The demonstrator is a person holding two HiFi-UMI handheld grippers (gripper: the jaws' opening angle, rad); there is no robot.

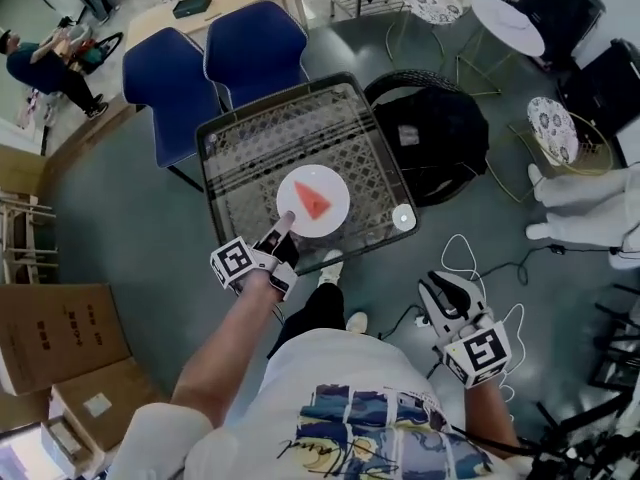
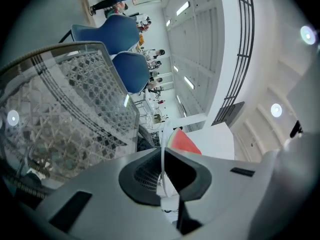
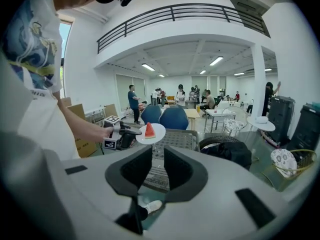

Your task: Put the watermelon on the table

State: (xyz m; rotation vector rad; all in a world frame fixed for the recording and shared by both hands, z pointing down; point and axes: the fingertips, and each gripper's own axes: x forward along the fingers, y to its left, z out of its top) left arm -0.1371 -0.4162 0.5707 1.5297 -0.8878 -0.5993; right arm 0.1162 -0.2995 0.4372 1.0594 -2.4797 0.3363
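Observation:
A red watermelon slice (image 1: 315, 202) lies on a white plate (image 1: 335, 190). My left gripper (image 1: 283, 230) is shut on the plate's near rim and holds it over the glass table (image 1: 222, 146), which has a lattice under its top. In the left gripper view the plate's edge (image 2: 162, 139) runs between the jaws, with the watermelon slice (image 2: 183, 142) behind it. The right gripper view shows the watermelon slice (image 3: 149, 130) and plate (image 3: 159, 132) held a little above the table. My right gripper (image 1: 437, 290) hangs low at the right, away from the table, open and holding nothing (image 3: 158, 166).
Two blue chairs (image 1: 255, 48) stand behind the table. A black bag on a tyre (image 1: 435, 133) sits at its right. A small round white object (image 1: 403, 218) lies at the table's right corner. Cardboard boxes (image 1: 60, 338) are at the left and cables (image 1: 480, 263) on the floor.

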